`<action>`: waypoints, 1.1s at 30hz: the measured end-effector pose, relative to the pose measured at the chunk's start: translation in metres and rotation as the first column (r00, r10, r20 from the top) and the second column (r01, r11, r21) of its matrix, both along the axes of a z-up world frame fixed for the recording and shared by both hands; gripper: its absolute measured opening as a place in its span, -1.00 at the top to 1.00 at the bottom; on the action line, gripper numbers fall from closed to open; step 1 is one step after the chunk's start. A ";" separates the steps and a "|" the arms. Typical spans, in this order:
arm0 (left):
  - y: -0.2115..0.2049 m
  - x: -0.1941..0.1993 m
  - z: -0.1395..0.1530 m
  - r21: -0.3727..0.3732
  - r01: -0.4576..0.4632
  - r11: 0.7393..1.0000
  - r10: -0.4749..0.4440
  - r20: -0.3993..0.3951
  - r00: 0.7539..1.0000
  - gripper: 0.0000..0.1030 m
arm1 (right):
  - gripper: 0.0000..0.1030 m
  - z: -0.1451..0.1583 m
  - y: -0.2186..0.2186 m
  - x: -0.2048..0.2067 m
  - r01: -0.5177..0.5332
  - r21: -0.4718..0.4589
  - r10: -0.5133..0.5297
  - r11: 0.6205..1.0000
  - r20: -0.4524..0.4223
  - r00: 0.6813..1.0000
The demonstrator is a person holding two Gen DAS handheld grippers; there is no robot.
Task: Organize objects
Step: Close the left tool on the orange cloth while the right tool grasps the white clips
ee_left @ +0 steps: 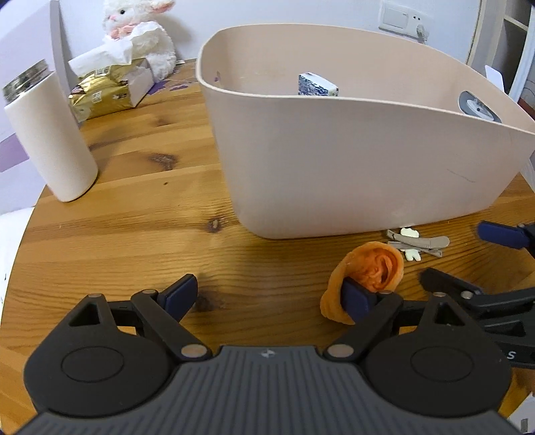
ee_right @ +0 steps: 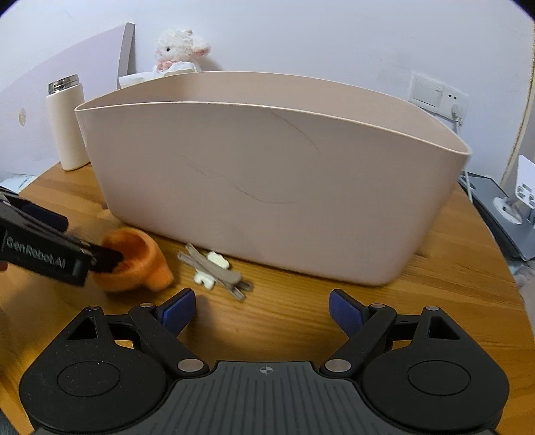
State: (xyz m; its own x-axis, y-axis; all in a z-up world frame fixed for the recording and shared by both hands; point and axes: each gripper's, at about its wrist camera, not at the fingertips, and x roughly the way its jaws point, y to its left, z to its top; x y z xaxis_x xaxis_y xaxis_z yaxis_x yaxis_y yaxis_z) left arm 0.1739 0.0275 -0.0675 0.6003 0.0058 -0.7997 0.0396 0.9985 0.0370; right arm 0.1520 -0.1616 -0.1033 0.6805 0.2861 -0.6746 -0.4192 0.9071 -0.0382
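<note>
Up close: beige plastic bin (ee_right: pixel 267 174) near tabletop (ee_left: pixel 133 234) edge. Left gripper (ee_left: pixel 271 294) fingers wide, 1 pad inside fuzzy orange cup-shaped toy (ee_left: pixel 367 271) beside hair clips (ee_right: pixel 217 271). Right gripper (ee_right: pixel 262 311) fingers apart, empty, over bare wood.

Setting: home room, prob. bedroom/living area. Evidence: round pine table (ee_left: pixel 140 214) w/ plush lamb (ee_left: pixel 140 30) at back, opened tissue pack (ee_left: pixel 107 80), white thermos (ee_left: pixel 50 134), beige plastic storage bin (ee_right: pixel 267 174). Painted wall w/ domestic switch + socket plate (ee_right: pixel 438 95), cable plugged in.
</note>
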 end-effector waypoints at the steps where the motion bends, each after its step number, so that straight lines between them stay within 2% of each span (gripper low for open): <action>1: 0.000 0.002 -0.002 -0.005 0.003 1.000 -0.003 0.001 1.000 -0.77 | -0.69 -0.001 0.002 0.002 -0.004 0.005 0.004 1.000 0.001 1.000; 6: -0.001 0.006 -0.005 -0.060 0.018 0.998 -0.018 0.010 1.000 -0.76 | -0.59 -0.004 0.003 0.007 -0.018 0.039 0.017 0.999 0.008 1.000; 9: -0.002 0.003 -0.004 -0.081 0.041 0.996 -0.040 0.016 0.999 -0.67 | -0.36 -0.004 0.001 0.005 -0.046 0.050 0.046 0.998 0.008 0.999; 10: -0.003 0.002 -0.004 -0.084 0.050 0.995 -0.049 0.020 0.999 -0.63 | -0.21 -0.003 0.001 0.005 -0.060 0.052 0.060 0.997 0.008 0.998; 11: -0.004 0.001 -0.004 -0.076 0.061 0.995 -0.060 0.024 0.998 -0.51 | -0.03 -0.003 0.002 0.004 -0.067 0.052 0.067 0.996 0.010 0.998; 13: -0.008 -0.002 -0.003 -0.045 0.097 0.994 -0.095 0.037 0.995 -0.25 | 0.11 -0.001 0.002 0.003 -0.077 0.054 0.076 0.996 0.009 0.997; 15: -0.009 -0.005 -0.001 -0.060 0.119 0.991 -0.116 0.039 0.992 0.20 | 0.27 0.000 0.005 0.003 -0.090 0.057 0.090 0.994 0.004 0.996; 16: -0.010 -0.005 0.000 -0.071 0.125 0.990 -0.123 0.036 0.992 0.33 | 0.34 0.001 0.007 0.002 -0.097 0.056 0.097 0.994 0.003 0.995; 17: -0.009 -0.006 0.001 -0.084 0.131 0.988 -0.128 0.032 0.991 0.54 | 0.48 0.001 0.009 0.001 -0.103 0.051 0.102 0.993 0.004 0.995; 18: -0.008 -0.006 0.001 -0.096 0.132 0.987 -0.130 0.027 0.991 0.59 | 0.48 0.001 0.010 -0.001 -0.109 0.048 0.109 0.993 0.004 0.994; 25: -0.005 -0.012 0.003 -0.069 0.088 0.994 -0.087 0.009 0.996 0.61 | 0.47 0.009 0.018 -0.014 -0.158 0.030 0.159 0.987 -0.029 0.987; 26: -0.004 -0.013 0.003 -0.067 0.086 0.994 -0.086 0.007 0.996 0.61 | 0.24 0.009 0.019 -0.016 -0.161 0.019 0.162 0.987 -0.027 0.986; 28: -0.004 -0.015 0.003 -0.063 0.088 0.994 -0.088 0.005 0.996 0.56 | 0.22 0.010 0.022 -0.017 -0.168 -0.002 0.168 0.986 -0.017 0.986; 29: -0.004 -0.015 0.002 -0.061 0.088 0.994 -0.088 0.003 0.996 0.43 | 0.13 0.010 0.023 -0.016 -0.168 -0.006 0.168 0.986 -0.014 0.986; 30: -0.004 -0.014 0.002 -0.057 0.087 0.995 -0.087 0.004 0.996 0.13 | 0.09 0.010 0.025 -0.015 -0.169 -0.010 0.169 0.986 -0.010 0.986; 32: -0.005 -0.013 0.000 -0.063 0.088 0.994 -0.087 0.013 0.996 -0.22 | 0.07 0.010 0.025 -0.014 -0.178 -0.008 0.178 0.984 -0.002 0.984; 33: -0.006 -0.012 -0.001 -0.070 0.094 0.993 -0.093 0.016 0.996 -0.22 | 0.07 0.010 0.027 -0.012 -0.181 -0.009 0.181 0.983 -0.003 0.983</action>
